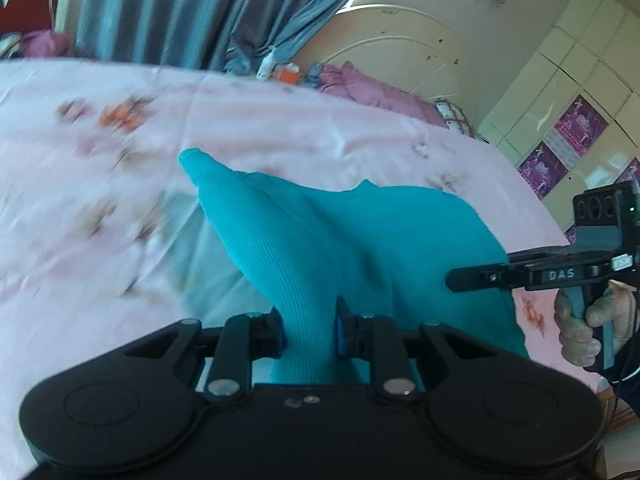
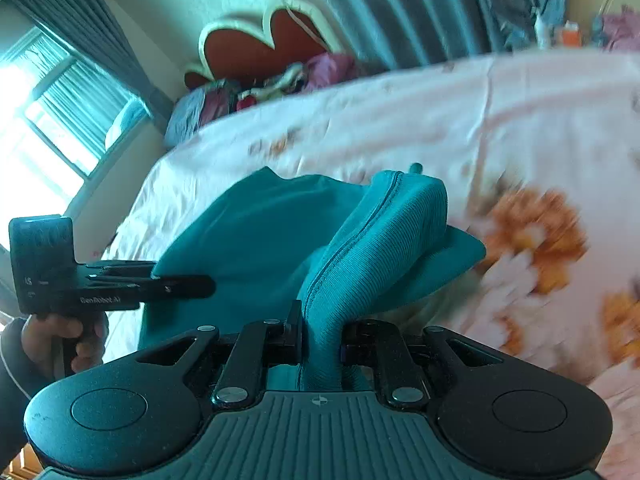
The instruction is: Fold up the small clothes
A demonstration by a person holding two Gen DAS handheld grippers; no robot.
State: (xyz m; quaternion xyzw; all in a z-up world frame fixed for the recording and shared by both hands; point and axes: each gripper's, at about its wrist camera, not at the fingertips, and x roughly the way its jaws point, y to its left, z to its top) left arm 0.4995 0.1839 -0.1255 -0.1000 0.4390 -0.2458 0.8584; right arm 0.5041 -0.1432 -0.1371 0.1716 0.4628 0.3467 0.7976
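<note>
Pinching teal garment (image 1: 320, 240), both grippers

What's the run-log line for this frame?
stage: mid-fold | left gripper: shut on teal garment | right gripper: shut on teal garment | garment: lifted, partly on floral bedsheet | view: motion-blurred

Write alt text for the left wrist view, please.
The left claw grips a ribbed teal garment lifted over a pink floral bedsheet. At right, the right claw holds the garment's other edge.
</note>
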